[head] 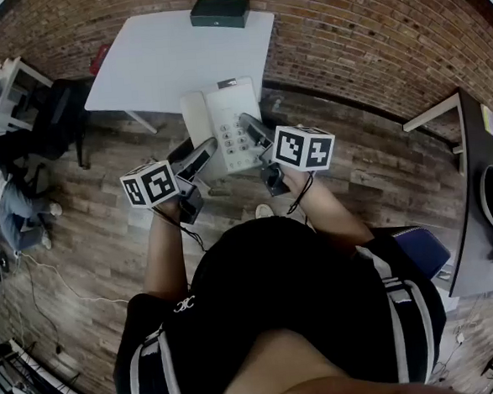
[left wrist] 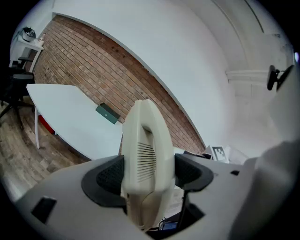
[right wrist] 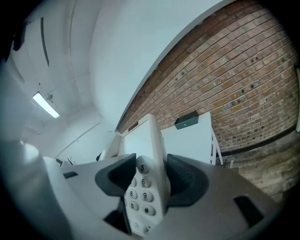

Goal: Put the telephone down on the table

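Observation:
I hold a cream desk telephone (head: pixel 224 122) in the air in front of me, above the wooden floor and just short of the white table (head: pixel 169 58). My left gripper (head: pixel 198 158) is shut on its left side, where the handset (left wrist: pixel 145 150) is pressed between the dark pads (left wrist: pixel 110 176). On the telephone's right side my right gripper (head: pixel 256 134) is shut, its jaws clamping the keypad edge (right wrist: pixel 143 180). In the right gripper view the white table (right wrist: pixel 190 140) lies beyond the telephone.
A black box (head: pixel 219 12) lies at the table's far edge by the brick wall (head: pixel 361 24); it is also in the left gripper view as the black box (left wrist: pixel 108 114). A dark desk (head: pixel 474 176) stands at the right, and a black chair (head: pixel 56 117) at the left.

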`<control>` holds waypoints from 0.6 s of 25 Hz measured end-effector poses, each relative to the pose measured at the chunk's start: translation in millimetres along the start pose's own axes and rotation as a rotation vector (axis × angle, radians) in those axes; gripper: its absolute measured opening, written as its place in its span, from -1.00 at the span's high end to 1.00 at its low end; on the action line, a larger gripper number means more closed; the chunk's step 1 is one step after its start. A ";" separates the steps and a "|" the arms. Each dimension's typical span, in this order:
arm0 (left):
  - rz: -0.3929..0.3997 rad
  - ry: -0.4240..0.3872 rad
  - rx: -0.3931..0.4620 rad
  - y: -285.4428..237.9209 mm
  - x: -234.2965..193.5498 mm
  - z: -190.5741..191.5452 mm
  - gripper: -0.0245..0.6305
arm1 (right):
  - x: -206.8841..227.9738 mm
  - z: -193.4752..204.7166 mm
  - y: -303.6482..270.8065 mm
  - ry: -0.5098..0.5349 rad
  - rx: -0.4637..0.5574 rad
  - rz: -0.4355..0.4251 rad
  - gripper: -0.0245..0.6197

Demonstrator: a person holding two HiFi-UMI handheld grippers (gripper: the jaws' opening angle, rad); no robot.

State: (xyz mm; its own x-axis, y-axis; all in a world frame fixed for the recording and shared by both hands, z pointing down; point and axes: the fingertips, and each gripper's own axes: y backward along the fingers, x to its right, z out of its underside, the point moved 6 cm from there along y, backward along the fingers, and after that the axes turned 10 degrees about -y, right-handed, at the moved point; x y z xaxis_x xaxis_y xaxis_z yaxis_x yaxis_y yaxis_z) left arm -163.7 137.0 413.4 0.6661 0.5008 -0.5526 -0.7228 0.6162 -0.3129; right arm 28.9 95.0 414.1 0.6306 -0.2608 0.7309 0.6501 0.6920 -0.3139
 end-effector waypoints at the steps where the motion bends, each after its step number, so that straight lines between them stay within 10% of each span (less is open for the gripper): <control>1: -0.001 0.000 0.004 -0.1 1.4 -1.6 -0.11 | 0.8 1.6 -0.2 -0.008 -0.004 0.001 0.33; 15: 0.000 -0.005 -0.016 -2.3 2.3 1.9 -0.10 | 4.3 6.9 1.3 -0.036 -0.003 -0.004 0.33</control>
State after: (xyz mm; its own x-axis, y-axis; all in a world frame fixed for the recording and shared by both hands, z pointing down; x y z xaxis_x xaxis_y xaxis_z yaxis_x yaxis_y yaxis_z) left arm -160.1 137.8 414.3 0.6673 0.5034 -0.5489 -0.7252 0.6069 -0.3251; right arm 29.5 99.4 421.1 0.6123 -0.2392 0.7536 0.6537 0.6893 -0.3123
